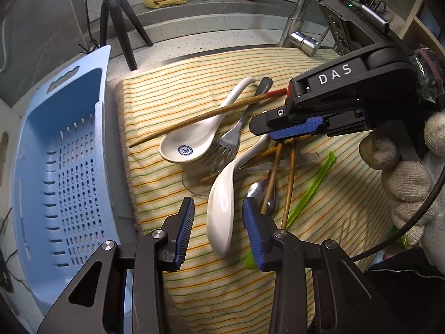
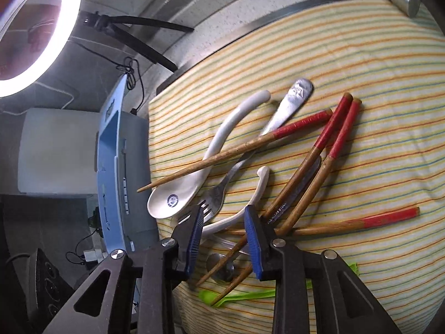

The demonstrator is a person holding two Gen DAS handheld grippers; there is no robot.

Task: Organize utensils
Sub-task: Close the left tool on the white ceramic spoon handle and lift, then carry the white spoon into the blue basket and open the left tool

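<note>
Here the left gripper point(image 1: 218, 224) straddles, unclenched, a white ceramic spoon point(image 1: 222, 208) at lower centre; whether the right gripper point(image 2: 224, 236) grips anything is unclear.

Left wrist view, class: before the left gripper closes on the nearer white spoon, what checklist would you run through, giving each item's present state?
1. Left gripper straddles the white spoon: ok.
2. Pads pressing on it: not ok, a gap shows.
3. Metal spoon clear of the pads: not ok, it lies close beside one.
4. Right gripper clear of the spoon's handle: not ok, it hangs over it.
5. Handle free of the fork: cannot tell.
6. Blue basket beside the cloth: ok.
</note>
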